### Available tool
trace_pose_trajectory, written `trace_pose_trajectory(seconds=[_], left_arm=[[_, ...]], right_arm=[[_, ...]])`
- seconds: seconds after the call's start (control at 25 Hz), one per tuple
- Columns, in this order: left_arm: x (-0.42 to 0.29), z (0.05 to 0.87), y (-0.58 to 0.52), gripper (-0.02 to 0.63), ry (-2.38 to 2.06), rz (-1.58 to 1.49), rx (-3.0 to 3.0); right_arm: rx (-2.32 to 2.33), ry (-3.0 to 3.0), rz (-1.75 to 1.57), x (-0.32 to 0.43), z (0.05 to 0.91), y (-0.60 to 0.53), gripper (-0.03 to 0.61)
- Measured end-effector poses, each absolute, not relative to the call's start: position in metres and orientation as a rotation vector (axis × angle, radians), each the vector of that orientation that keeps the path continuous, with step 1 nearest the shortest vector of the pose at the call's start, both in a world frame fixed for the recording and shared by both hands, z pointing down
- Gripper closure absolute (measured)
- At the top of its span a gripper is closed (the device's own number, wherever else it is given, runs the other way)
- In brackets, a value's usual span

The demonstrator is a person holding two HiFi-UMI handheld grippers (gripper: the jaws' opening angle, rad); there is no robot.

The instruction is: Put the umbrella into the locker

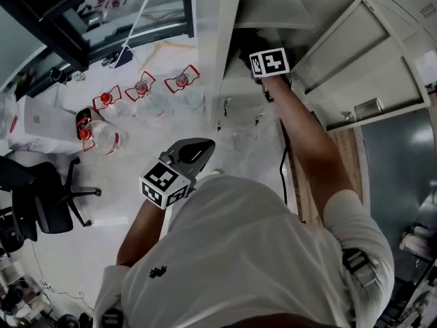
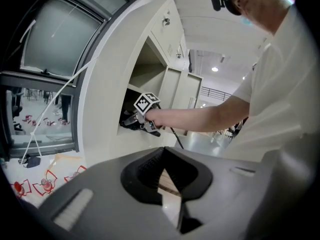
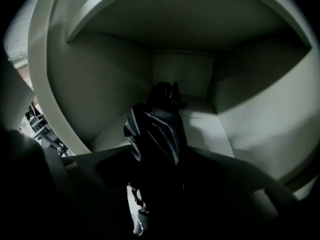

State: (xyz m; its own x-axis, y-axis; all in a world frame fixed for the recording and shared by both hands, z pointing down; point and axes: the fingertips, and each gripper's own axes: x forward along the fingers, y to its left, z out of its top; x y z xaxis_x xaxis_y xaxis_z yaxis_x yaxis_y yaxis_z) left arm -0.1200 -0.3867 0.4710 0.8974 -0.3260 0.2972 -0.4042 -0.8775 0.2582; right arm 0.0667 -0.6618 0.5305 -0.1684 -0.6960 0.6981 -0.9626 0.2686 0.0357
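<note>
Umbrella (image 3: 155, 129): a black, folded unit was clamped between the jaws of the right gripper (image 3: 160, 184) and was located inside an open compartment of the locker (image 3: 100, 84). In the right gripper view, the folded canopy was seen extending from the jaws toward the rear wall of the compartment, roughly midway between the two side walls. A short strap or cord was seen hanging at the handle end, near the front edge of the compartment floor. Contact between the umbrella tip and the compartment floor could not be confirmed.

Right arm: the arm was extended forward and nearly straight, with the bare forearm crossing the front edge of the compartment. In the head view, the marker cube of the right gripper (image 1: 268, 62) was seen at the compartment opening, and the jaws were hidden inside. A black cable (image 1: 285, 162) was routed down alongside the forearm. The compartment door (image 1: 355, 67) was swung fully open to the right.

Left arm: the arm was bent at the elbow and held close to the torso, well apart from the locker. The left gripper (image 1: 179, 169) was aimed toward the locker front. In the left gripper view, the jaws of the left gripper (image 2: 167, 184) were set with only a narrow gap, and nothing was held between them.
</note>
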Motion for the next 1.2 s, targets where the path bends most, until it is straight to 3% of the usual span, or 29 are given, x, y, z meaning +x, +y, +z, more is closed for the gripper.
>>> trace_pose_trajectory(seconds=[0.56,1.2], left_arm=[[-0.109,0.474,-0.373,0.557,-0.464,0.388,2.748],[-0.048,0.466,-0.309,0.557,-0.281,0.439,2.804]], right_arm=[[1.526,-1.960,0.542,0.072,0.515,-0.646,0.316],[1.541,-2.089,0.483,0.085,0.468,-0.528,0.318]])
